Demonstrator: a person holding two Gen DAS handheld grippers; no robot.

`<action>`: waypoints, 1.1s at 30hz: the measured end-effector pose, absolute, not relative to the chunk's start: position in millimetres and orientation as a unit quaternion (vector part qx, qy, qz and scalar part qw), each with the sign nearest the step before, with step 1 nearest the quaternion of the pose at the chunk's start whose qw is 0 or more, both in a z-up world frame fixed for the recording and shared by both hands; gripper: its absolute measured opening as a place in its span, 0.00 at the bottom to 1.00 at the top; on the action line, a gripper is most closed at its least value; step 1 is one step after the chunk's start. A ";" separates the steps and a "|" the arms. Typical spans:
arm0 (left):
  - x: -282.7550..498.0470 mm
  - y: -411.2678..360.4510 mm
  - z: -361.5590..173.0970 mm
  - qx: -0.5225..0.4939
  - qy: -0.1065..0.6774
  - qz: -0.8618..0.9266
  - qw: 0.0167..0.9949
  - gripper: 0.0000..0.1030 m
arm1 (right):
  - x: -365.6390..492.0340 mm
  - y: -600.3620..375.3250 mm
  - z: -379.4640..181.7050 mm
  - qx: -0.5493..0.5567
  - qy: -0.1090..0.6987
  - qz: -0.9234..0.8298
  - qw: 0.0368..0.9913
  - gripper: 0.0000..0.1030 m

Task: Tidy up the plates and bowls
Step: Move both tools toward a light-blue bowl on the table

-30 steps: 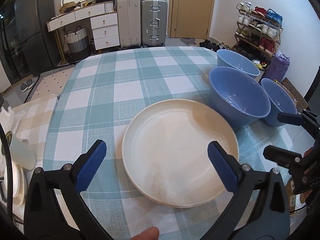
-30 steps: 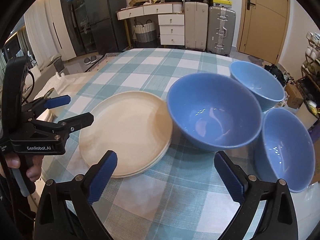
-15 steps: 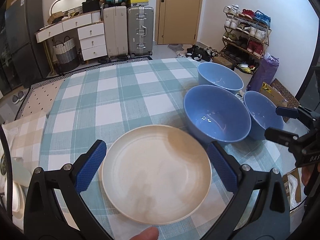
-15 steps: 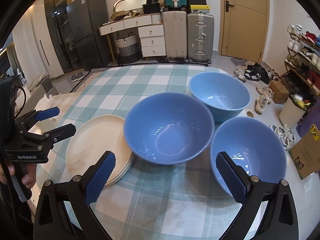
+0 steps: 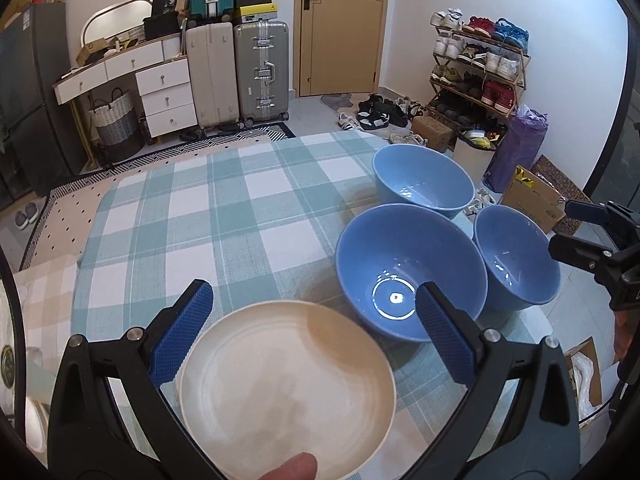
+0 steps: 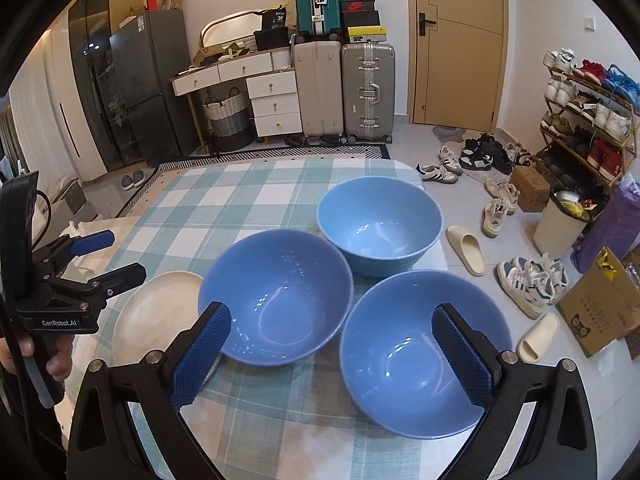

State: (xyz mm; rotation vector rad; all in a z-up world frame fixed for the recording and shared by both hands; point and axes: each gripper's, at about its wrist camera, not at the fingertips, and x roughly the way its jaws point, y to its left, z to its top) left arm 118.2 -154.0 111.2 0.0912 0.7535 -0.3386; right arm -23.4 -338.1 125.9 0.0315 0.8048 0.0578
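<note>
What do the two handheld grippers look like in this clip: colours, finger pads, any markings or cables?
Both are black plastic frames with silver screws at the joints. The left gripper and right gripper each carry two long fingers faced with blue, cross-hatched pads. In the right wrist view the left gripper's body bears white "GenRobot.AI" lettering, and a thin black cable loops behind its upright black housing.

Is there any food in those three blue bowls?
No. In the right wrist view the near bowl, middle bowl and far bowl show only bare, shiny insides.
</note>
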 end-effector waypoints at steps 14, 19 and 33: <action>166.7 -206.4 109.7 0.058 0.376 -0.188 0.905 0.98 | 7.1 -378.7 137.4 0.022 0.393 0.009 0.919 0.99; 188.5 -223.2 97.7 0.057 0.389 -0.186 0.900 0.98 | 21.9 -391.8 134.7 0.020 0.397 0.004 0.918 0.99; 237.7 -270.3 85.3 0.062 0.398 -0.194 0.894 0.98 | 60.7 -430.0 122.3 0.029 0.408 -0.013 0.912 0.99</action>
